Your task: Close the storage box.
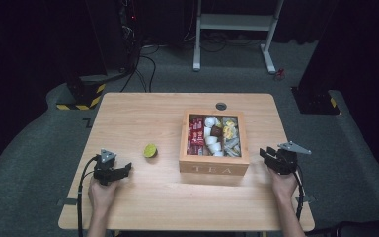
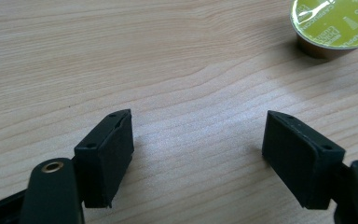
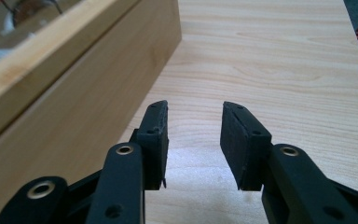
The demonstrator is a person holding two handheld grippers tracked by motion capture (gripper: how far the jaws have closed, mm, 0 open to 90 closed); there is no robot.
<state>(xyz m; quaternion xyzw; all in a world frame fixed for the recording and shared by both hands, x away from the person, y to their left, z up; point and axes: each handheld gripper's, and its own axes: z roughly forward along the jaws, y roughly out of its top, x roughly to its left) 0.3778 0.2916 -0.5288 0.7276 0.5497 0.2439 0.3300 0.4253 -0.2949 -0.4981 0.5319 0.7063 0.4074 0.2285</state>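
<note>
1. Dark floor and black curtains ringed a pale wooden table [image 1: 128,207]; a person's forearms came in from its near edge.
2. Nearest, the left gripper [image 1: 121,172] rested low over bare wood, its jaws spread wide with nothing between them; the right gripper [image 1: 268,157] sat just beside the right wall of the tea box [image 1: 214,165], jaws parted to a middling gap and likewise empty.
3. A little farther off, the green-lidded coffee capsule [image 1: 150,150] stood upright and alone, between the left gripper and the box, apart from both; in the left gripper view it lay up and to the right of the jaws [image 2: 333,25].
4. Farther still, the box's compartments held red packets, white cups and yellow sachets.
5. Risk, as I judged it: the capsule was small and round, so an off-centre pinch might squirt it away; the right gripper, so close to the box, might nudge it askew.
</note>
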